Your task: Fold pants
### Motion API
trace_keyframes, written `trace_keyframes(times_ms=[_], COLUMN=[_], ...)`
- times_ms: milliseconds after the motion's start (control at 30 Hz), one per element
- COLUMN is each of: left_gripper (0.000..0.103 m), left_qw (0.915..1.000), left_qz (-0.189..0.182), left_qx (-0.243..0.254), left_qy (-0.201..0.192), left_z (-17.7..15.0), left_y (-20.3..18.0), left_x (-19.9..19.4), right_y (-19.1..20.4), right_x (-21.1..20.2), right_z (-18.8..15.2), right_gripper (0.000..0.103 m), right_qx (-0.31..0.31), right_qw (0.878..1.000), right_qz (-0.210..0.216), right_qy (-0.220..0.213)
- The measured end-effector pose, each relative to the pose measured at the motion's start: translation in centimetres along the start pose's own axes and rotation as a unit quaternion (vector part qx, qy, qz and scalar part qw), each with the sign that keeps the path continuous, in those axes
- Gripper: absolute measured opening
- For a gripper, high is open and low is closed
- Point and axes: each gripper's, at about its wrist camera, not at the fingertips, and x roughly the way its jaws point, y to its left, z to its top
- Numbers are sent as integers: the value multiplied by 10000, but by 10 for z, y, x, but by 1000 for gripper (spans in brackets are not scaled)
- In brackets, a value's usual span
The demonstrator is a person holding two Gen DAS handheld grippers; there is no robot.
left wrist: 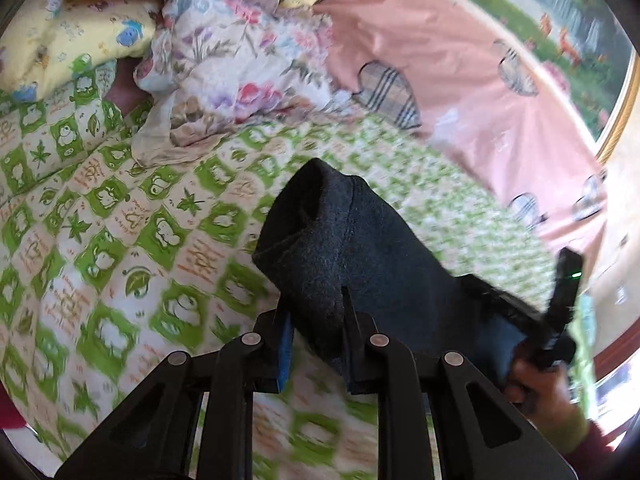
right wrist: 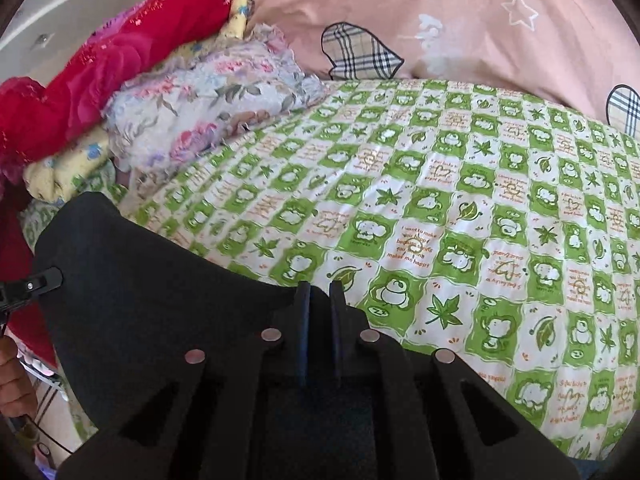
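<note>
The dark navy pants [left wrist: 340,248] hang lifted over the bed, stretched between both grippers. In the left wrist view my left gripper [left wrist: 312,304] is shut on a thick bunch of the pants, and the cloth rises in a hump above the fingers. The right gripper [left wrist: 562,292] and the hand that holds it show at the right edge, at the other end of the cloth. In the right wrist view my right gripper [right wrist: 320,286] is shut on the pants [right wrist: 152,300] at their upper edge. The cloth sags to the left toward the left gripper's tip [right wrist: 44,280].
A green and white patterned sheet [right wrist: 460,240] covers the bed below. A floral cloth [right wrist: 208,108], a yellow bundle [right wrist: 64,172] and red fabric [right wrist: 100,76] are piled at the back left. A pink quilt [right wrist: 440,12] lies along the back.
</note>
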Motion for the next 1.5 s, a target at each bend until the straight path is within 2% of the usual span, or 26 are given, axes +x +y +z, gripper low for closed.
trace_keyframes(times_ms=[200,267,333,400,533,633,700,800,1000,1133,1267,1367,1500], left_gripper=[21,26,38,45,53,52,52,53,57,58,60,63,63], left_qw=[9975,9965,9957,9950,9949,9930,9941,9971,9964,9872,9725,9579,9307], left_qz=[573,691,794,913,981,1144,1025,694,128,-282,-699,-1005,-1235], left_qx=[357,394,389,333,216,212,150,182,843,1549,2159,2580,3280], left_qy=[226,270,273,234,43,-204,-312,-236,14,236,523,760,1044], left_z=[-6,-10,-11,-10,-8,-4,-1,4,-4,-19,-36,-48,-64], left_y=[6,7,10,14,18,13,8,-8,-78,-140,-199,-240,-296], left_x=[50,55,54,47,26,8,-2,-5,6,18,32,43,58], right_y=[-11,-15,-17,-20,-27,-33,-41,-53,-76,-93,-112,-127,-145], right_x=[17,15,6,-8,-52,-90,-113,-143,-196,-226,-256,-271,-286], right_z=[-4,-3,-3,-3,-13,-28,-41,-62,-110,-145,-175,-189,-202], right_gripper=[10,12,14,19,48,49,49,49,49,49,49,49,49], right_qx=[238,346,431,542,826,996,1216,1490,1913,2264,2653,2926,3201], right_qw=[9994,9991,9988,9983,9961,9936,9906,9859,9756,9648,9499,9381,9256], right_qz=[-38,-75,-121,-193,-160,-195,-253,-340,-757,-1068,-1380,-1589,-1729], right_qy=[237,252,194,101,-261,-500,-569,-677,-760,-806,-912,-952,-1050])
